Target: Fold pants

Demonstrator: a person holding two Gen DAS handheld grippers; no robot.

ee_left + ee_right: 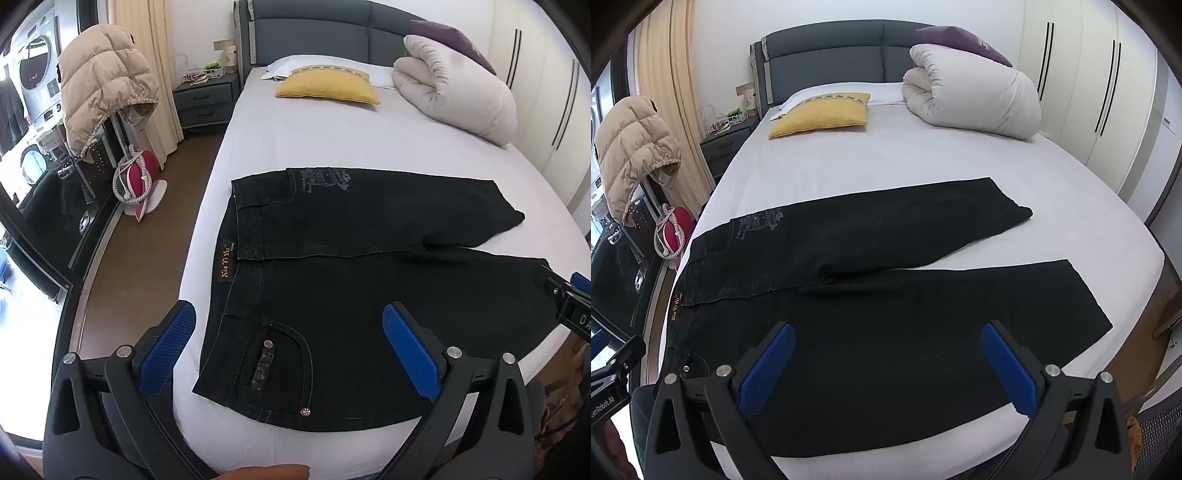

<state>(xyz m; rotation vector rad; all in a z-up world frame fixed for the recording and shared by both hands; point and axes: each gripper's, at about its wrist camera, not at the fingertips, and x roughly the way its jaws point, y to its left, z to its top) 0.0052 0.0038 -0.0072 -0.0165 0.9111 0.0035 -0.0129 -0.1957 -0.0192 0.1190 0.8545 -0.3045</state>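
No fold is made yet: the black jeans (351,280) lie spread flat on the bed (332,147), legs parted, directly beneath and ahead of the left tongs (291,350) and right tongs (888,365), both gaping wide and gripping nothing.

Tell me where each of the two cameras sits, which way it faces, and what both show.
Left wrist: on the left gripper, open above the waistband end of the black pants, angled down toward the headboard; part of a finger shows at the bottom edge.
Right wrist: on the right gripper, open above the near pant leg, facing the same way.
Shared: the pants spread flat on the bed, the yellow pillow, the rolled duvet; each view catches the other gripper at its edge.
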